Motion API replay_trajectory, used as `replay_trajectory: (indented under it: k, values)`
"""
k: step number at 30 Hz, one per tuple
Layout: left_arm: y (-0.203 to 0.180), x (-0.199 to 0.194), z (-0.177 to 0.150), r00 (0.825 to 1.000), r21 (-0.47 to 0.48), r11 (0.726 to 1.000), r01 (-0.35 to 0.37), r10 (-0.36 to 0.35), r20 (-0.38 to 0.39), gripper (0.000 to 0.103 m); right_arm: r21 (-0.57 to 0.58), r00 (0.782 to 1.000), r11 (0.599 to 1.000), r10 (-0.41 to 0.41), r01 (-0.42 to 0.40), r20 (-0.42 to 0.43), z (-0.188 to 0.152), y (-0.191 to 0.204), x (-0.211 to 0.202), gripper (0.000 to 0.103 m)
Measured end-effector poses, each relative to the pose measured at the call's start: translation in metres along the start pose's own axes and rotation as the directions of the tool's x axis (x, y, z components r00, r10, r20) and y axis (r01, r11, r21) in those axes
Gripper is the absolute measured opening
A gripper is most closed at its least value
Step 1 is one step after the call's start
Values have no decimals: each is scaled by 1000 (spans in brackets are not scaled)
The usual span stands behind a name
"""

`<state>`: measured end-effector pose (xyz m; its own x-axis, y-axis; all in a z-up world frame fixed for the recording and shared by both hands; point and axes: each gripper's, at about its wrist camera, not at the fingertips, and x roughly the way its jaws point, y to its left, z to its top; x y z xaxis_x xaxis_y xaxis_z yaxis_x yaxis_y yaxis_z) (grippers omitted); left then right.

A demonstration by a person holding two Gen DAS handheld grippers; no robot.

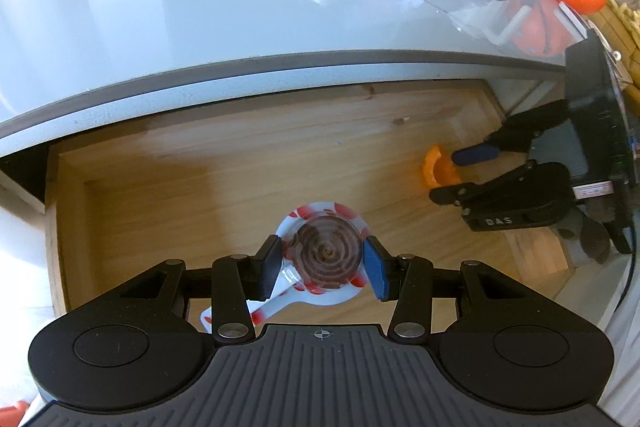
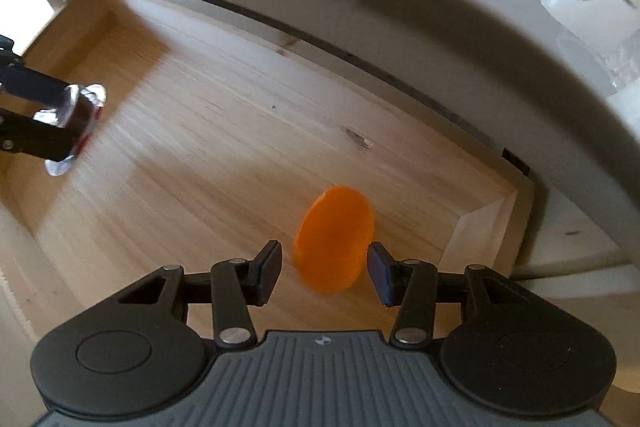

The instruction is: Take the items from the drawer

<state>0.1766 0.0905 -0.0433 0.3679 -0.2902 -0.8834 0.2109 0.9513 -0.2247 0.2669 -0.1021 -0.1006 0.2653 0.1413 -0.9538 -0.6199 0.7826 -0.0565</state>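
- Open wooden drawer [image 1: 168, 163] beneath a glossy grey tabletop [image 1: 200, 27]; two items left on its floor, well apart.
- Left gripper [image 1: 323, 263]: jaws set on either side of a small clear lidded cup [image 1: 325, 250] holding a brown coil, pads at or just off its wall; firm contact not confirmed, though seen from the right wrist camera the cup [image 2: 78, 111] sits pinched between the fingers.
- Cup resting on a white card with red blotches [image 1: 320, 297], a tab of it reaching toward the camera.
- Probable handling of cup: light, rigid, smooth-walled and slippery; best held across the wall below the lid, squeeze kept gentle.
- Right gripper [image 2: 323, 269]: jaws apart, hanging over an orange disc-shaped piece [image 2: 334, 239] near the drawer's right front corner; pads clear of it on both sides.
- Probable handling of orange piece: light, thin, perhaps slightly yielding; grip across its narrow width, edges likely to slide.
- Tabletop clutter at the far edge: not part of this step.
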Motion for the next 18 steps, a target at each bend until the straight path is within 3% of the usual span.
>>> replay_trajectory:
  k: [4, 10, 12, 18]
  values:
    - [1, 1, 0, 1000, -6, 1000, 6, -6, -4, 49, -6, 1000, 1000, -15, 15, 0, 0, -1, 5, 46]
    - [4, 1, 0, 1000, -31, 999, 17, -17, -6, 49, 14, 999, 999, 30, -30, 16, -5, -5, -2, 43]
    - [5, 1, 0, 1000, -40, 999, 12, -12, -5, 49, -26, 999, 999, 31, -30, 13, -6, 1, -9, 14]
    - [-4, -1, -3, 999, 3, 999, -48, 48, 12, 49, -162, 994, 985, 73, -59, 83, -10, 23, -55, 12]
